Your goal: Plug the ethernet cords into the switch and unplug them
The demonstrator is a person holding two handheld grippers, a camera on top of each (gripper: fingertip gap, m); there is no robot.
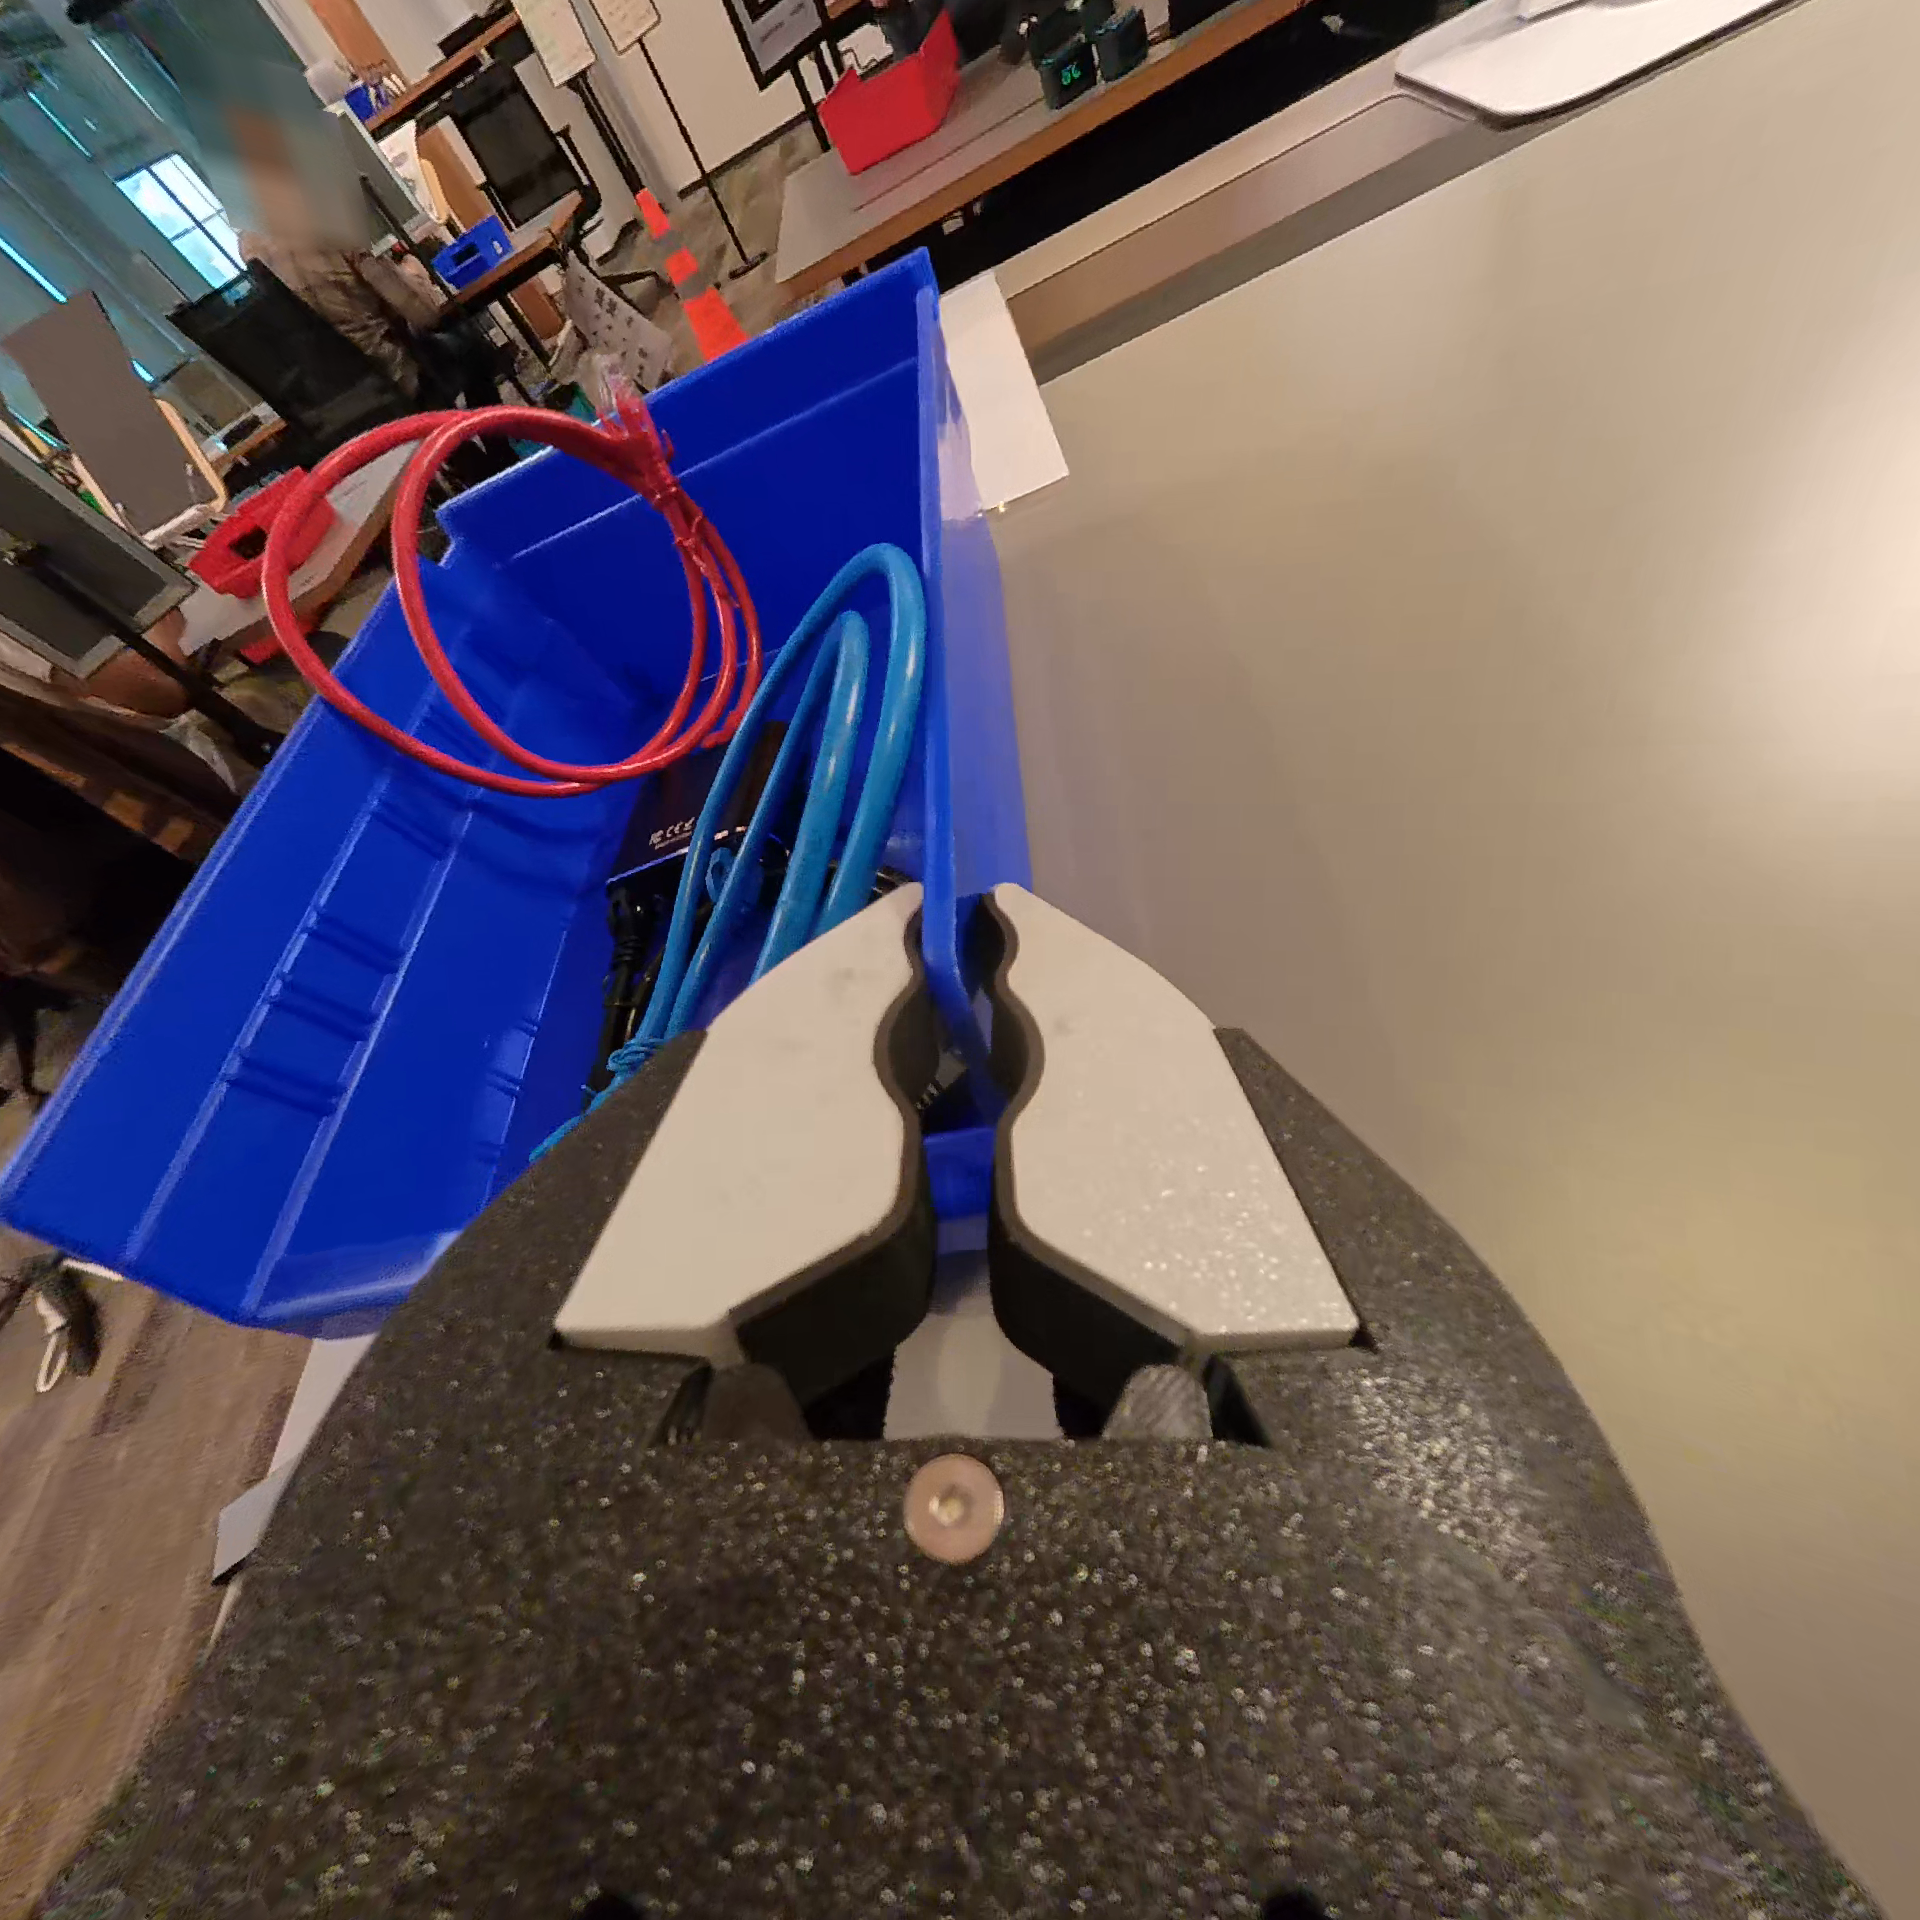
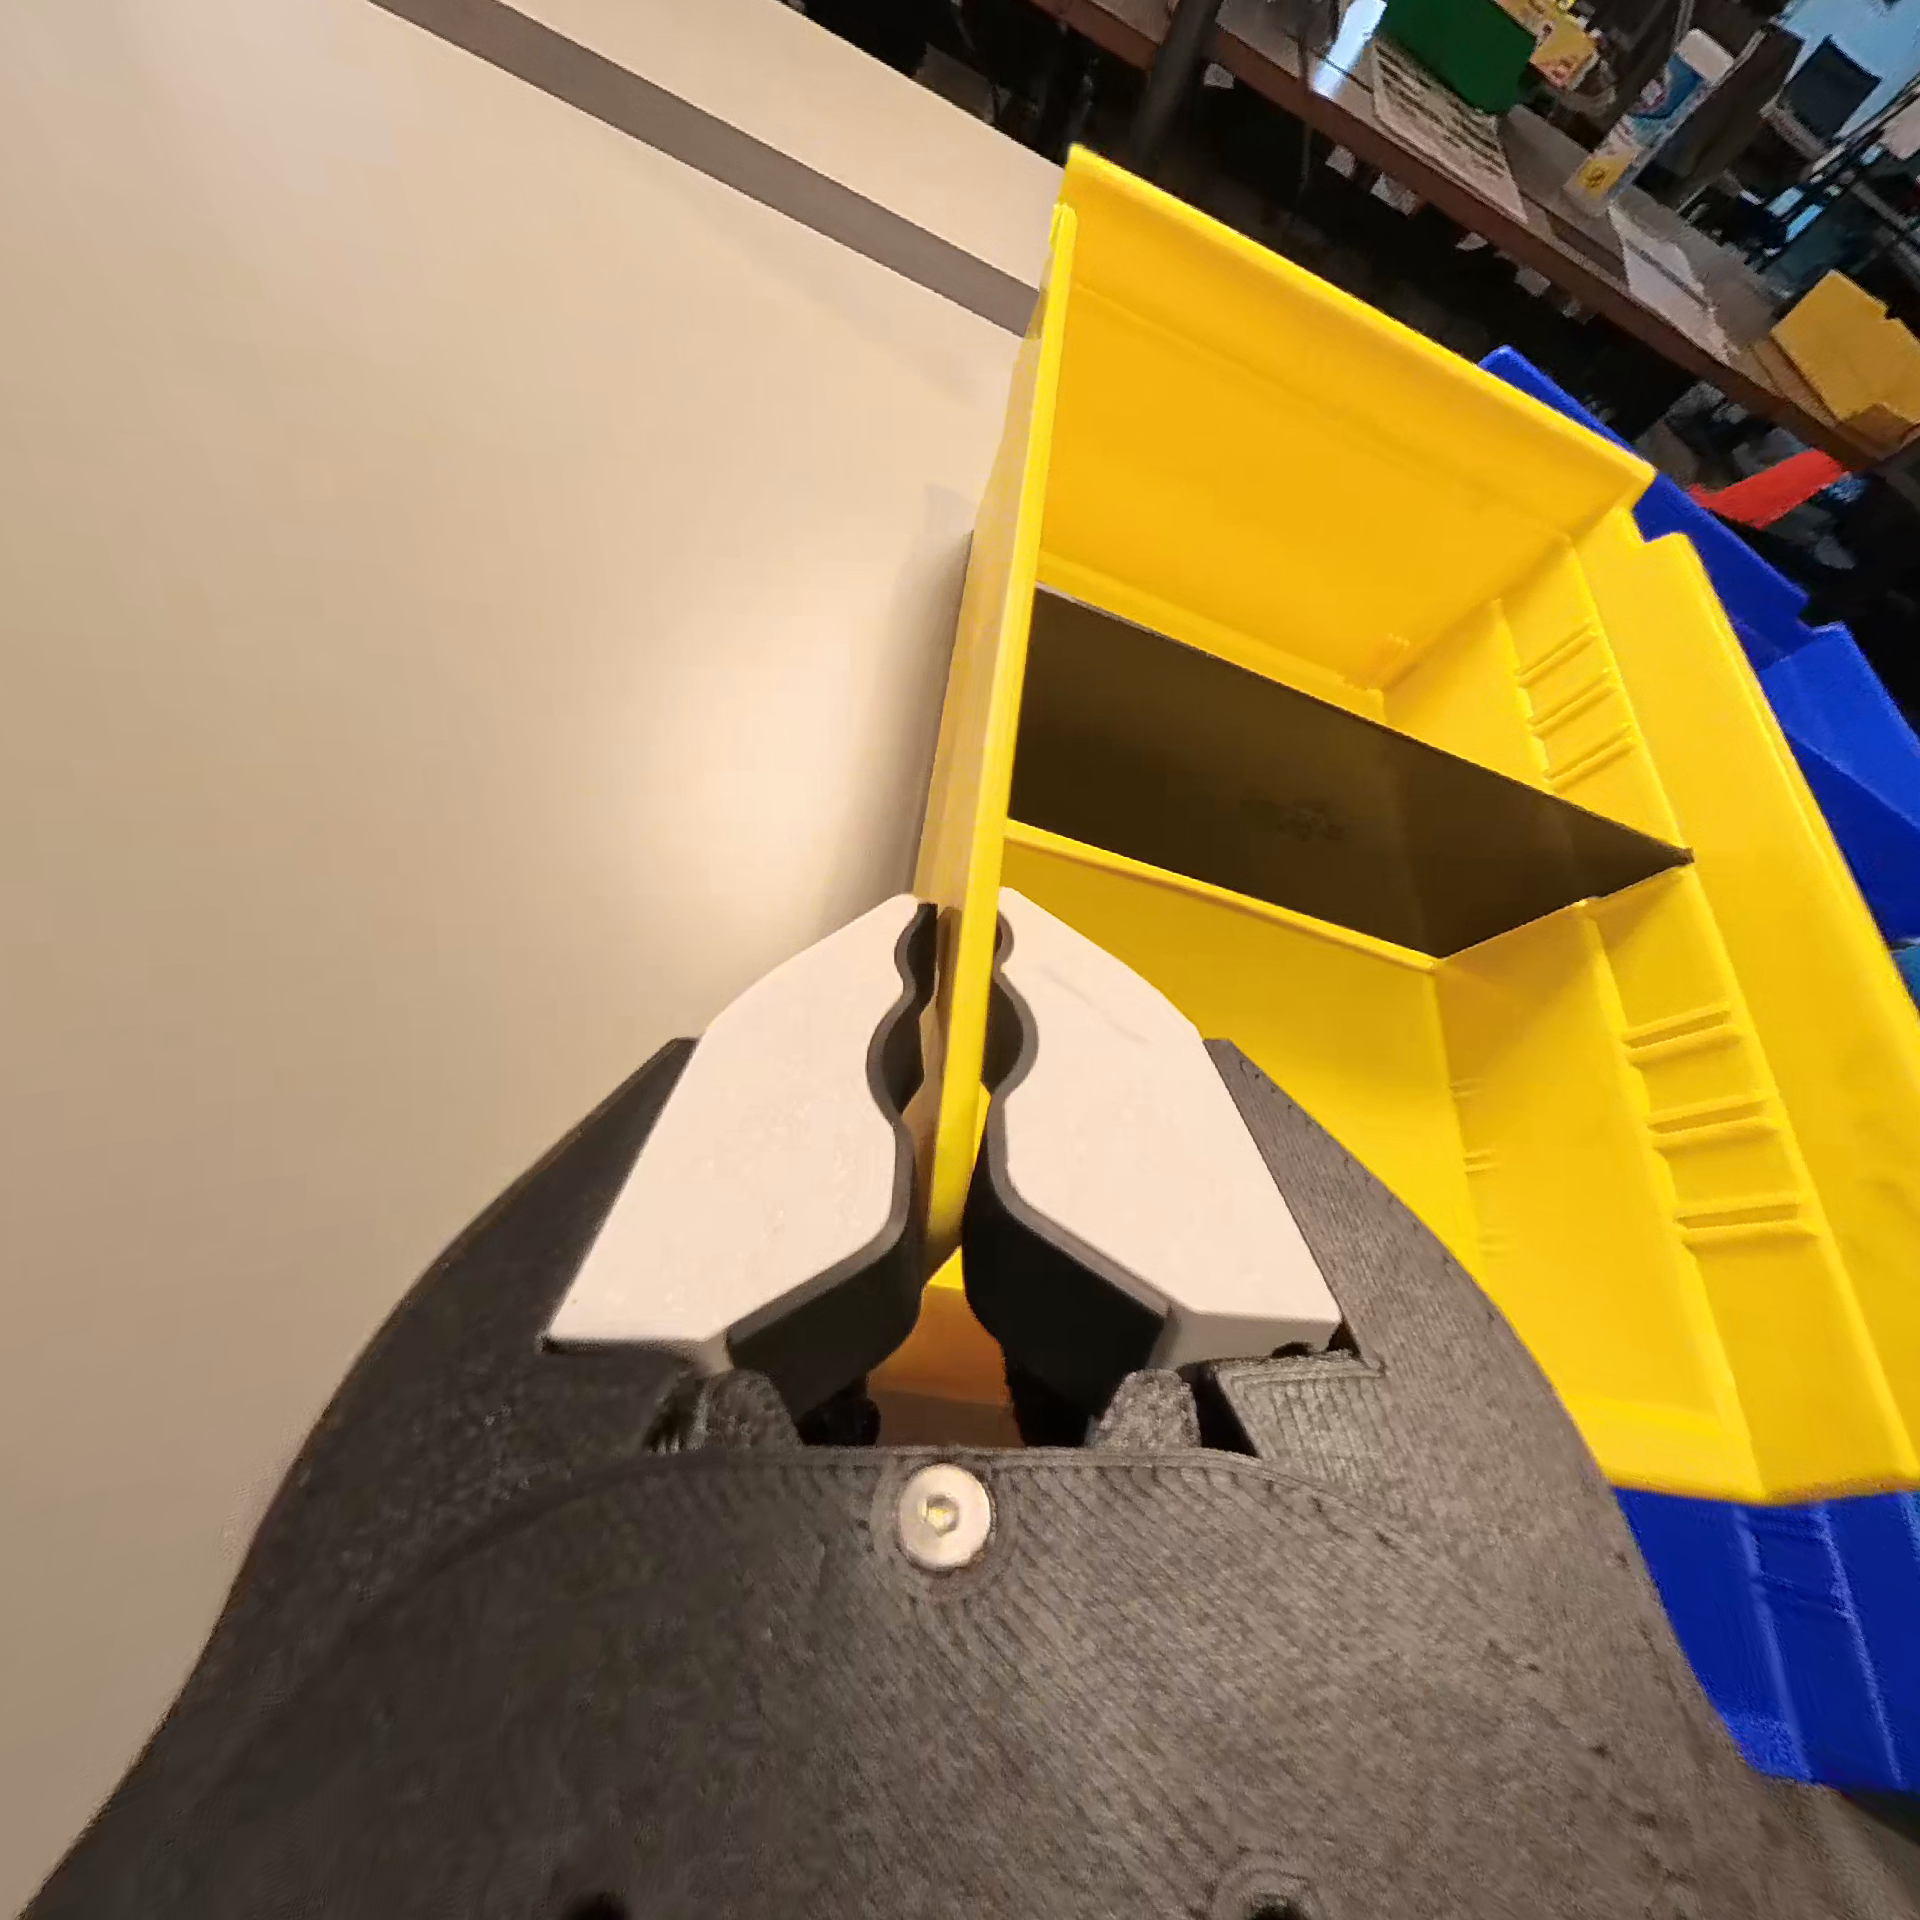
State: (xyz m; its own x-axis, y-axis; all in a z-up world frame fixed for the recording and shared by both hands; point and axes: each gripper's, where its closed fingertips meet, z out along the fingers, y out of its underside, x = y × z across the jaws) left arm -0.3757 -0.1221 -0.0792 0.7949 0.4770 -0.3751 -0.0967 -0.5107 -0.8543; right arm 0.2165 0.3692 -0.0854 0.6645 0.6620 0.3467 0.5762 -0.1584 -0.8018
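Observation:
In the left wrist view, my left gripper (image 1: 958,914) is shut on the right wall of a blue bin (image 1: 343,1039) that sits tilted at the table's left edge. Inside the bin lie a coiled red ethernet cord (image 1: 665,644), a coiled light-blue ethernet cord (image 1: 831,748) and a dark switch box (image 1: 675,831), partly hidden under the blue cord. In the right wrist view, my right gripper (image 2: 961,925) is shut on the left wall of a yellow bin (image 2: 1299,416), which is empty apart from a black divider (image 2: 1299,790).
The cream tabletop (image 1: 1455,727) spreads right of the blue bin and shows left of the yellow bin in the right wrist view (image 2: 416,623). A white sheet (image 1: 997,395) lies behind the blue bin. More blue bins (image 2: 1829,727) stand right of the yellow bin. Shelves and tables fill the background. The gap from one gripper's tips to the other's is roughly 75 centimetres.

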